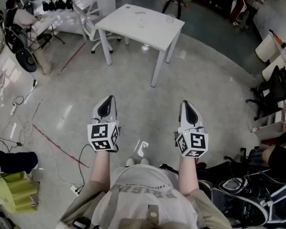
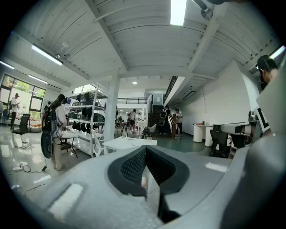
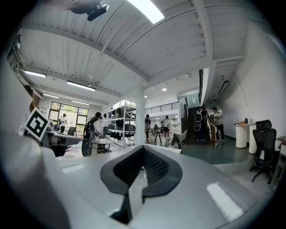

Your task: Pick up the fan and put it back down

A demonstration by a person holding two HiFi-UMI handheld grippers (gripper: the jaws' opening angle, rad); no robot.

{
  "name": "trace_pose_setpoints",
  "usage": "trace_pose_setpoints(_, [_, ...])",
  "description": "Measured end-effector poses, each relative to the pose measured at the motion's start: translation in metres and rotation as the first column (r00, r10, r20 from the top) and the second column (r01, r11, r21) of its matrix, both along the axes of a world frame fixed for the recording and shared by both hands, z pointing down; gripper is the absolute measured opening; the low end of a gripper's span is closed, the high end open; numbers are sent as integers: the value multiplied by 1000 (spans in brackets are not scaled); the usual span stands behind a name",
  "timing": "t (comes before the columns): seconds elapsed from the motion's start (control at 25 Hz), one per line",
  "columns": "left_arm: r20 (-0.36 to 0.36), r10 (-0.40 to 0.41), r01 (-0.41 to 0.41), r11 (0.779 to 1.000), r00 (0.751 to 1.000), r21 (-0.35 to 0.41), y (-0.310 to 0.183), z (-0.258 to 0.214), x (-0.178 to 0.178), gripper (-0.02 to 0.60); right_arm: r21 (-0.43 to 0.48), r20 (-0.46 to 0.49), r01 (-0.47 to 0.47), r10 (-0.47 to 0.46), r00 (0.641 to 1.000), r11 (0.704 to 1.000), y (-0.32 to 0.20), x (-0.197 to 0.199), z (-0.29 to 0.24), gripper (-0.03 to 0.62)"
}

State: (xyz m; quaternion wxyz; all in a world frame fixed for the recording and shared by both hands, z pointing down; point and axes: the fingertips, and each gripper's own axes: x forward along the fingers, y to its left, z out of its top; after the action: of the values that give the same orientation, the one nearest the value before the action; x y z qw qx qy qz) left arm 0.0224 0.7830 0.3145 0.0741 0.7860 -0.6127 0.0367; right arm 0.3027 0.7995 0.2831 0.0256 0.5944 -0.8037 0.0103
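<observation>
Jaws of left gripper [image 1: 108,103] and right gripper [image 1: 187,109] are closed together, empty.

bright overhead strip lights [image 2: 178,11]; glare on glossy floor [image 1: 66,116]; fisheye edges dark, warped.

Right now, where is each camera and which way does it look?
Head view: on the person's head, looking steeply down at the floor; forearms, left gripper and right gripper show.
Left gripper view: on the left gripper, looking across the room along its shut jaws.
Right gripper view: on the right gripper, likewise, past its shut jaws.
Shared: head and left gripper views both show the white table.
</observation>
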Motion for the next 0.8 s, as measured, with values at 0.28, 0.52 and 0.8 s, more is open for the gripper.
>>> trace_pose_setpoints(0.28, [-4,3,-3,1000,1000,1,-10,2,3,11,-3,-3,8,-8,1000,1000,-10,2,4,0])
trace_pose_setpoints(0.52, [-3,1,-1,1000,1000,-6,-12,7,8,11,-3,-9,13,-13,1000,1000,-12,7,8,0])
trace_pose_setpoints(0.8, [-7,10,-10,1000,1000,-13,-15,12,21,11,-18,-11,27,-28,1000,999,-14,14,17,0])
